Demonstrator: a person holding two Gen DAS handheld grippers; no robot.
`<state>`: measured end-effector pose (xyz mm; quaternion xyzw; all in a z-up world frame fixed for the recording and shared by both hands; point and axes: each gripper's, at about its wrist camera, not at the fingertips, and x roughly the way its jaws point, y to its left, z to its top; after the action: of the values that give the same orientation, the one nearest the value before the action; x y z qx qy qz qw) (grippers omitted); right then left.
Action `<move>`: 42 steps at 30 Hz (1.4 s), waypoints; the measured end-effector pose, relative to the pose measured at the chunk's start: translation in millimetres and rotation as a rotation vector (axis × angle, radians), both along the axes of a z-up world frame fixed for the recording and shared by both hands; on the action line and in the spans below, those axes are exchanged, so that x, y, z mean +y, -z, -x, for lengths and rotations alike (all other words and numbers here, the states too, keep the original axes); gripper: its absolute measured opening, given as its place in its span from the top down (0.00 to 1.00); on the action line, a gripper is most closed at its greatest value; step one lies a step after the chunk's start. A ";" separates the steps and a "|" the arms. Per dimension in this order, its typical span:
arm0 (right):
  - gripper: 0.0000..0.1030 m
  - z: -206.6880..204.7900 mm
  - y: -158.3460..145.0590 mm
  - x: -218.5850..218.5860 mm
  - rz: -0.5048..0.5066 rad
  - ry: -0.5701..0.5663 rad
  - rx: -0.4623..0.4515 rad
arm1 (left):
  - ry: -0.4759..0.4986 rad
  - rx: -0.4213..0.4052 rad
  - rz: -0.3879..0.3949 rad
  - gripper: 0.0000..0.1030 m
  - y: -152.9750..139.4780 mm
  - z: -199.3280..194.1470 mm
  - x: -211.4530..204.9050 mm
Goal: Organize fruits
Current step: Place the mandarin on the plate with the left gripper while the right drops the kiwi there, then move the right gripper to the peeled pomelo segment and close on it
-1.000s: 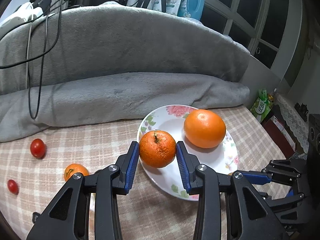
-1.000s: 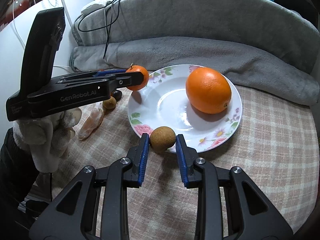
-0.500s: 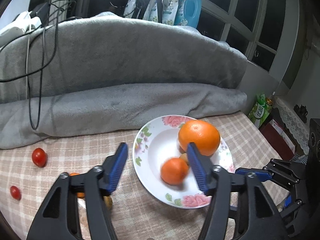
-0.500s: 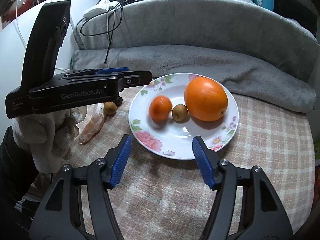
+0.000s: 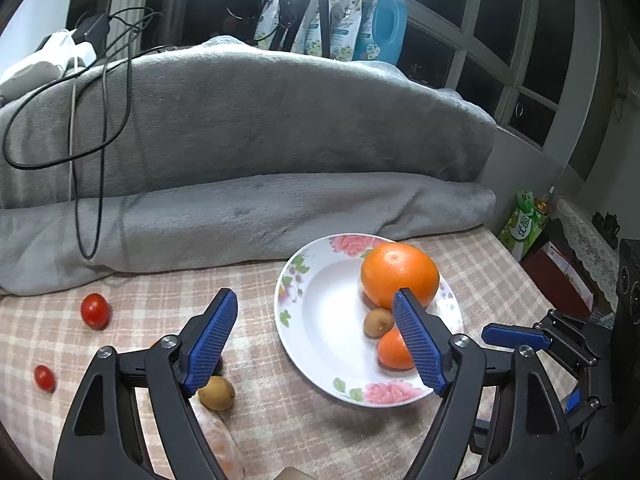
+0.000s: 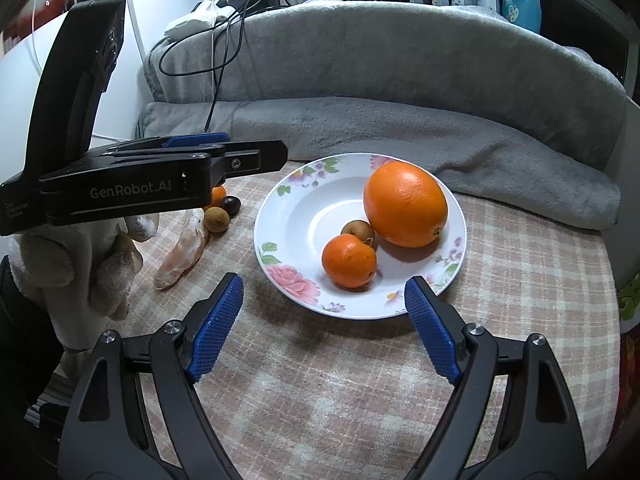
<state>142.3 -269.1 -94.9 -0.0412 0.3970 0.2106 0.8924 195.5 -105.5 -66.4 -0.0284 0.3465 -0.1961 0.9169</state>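
A flowered white plate [image 6: 304, 216] [image 5: 320, 320] holds a big orange [image 6: 405, 204] [image 5: 398, 272], a small mandarin [image 6: 349, 261] [image 5: 392, 350] and a small brown fruit [image 6: 357, 231] [image 5: 377, 322]. My left gripper [image 5: 314, 344] is open and empty, above the plate's near-left edge. My right gripper [image 6: 320, 330] is open and empty, just short of the plate's front rim. On the cloth left of the plate lie a brown fruit [image 5: 216, 392] [image 6: 216, 220], two cherry tomatoes [image 5: 95, 311] [image 5: 44, 378], a dark fruit [image 6: 231, 205] and another mandarin [image 6: 218, 196].
A wrapped orange piece [image 6: 182, 258] [image 5: 218, 444] lies by the left gripper. A grey blanket [image 5: 260, 140] rises behind the checked table [image 6: 520, 280]. Cables [image 5: 88, 128] lie over it. Bottles [image 5: 380, 20] stand on the sill. A speaker [image 5: 628, 280] stands at the right.
My left gripper let go of the mandarin onto the plate and opened. My right gripper released the brown fruit onto the plate and opened. Both pulled back.
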 end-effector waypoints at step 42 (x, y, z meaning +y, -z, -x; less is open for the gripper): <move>0.22 -7.8 -24.7 81.0 -0.099 -0.087 0.069 | -0.309 -0.027 -0.052 0.22 2.8 91.5 164.1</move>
<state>150.0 -188.1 -70.1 -0.0069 0.4146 0.2701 0.8690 104.0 58.6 -69.1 -0.0551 0.3304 -0.0439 0.9412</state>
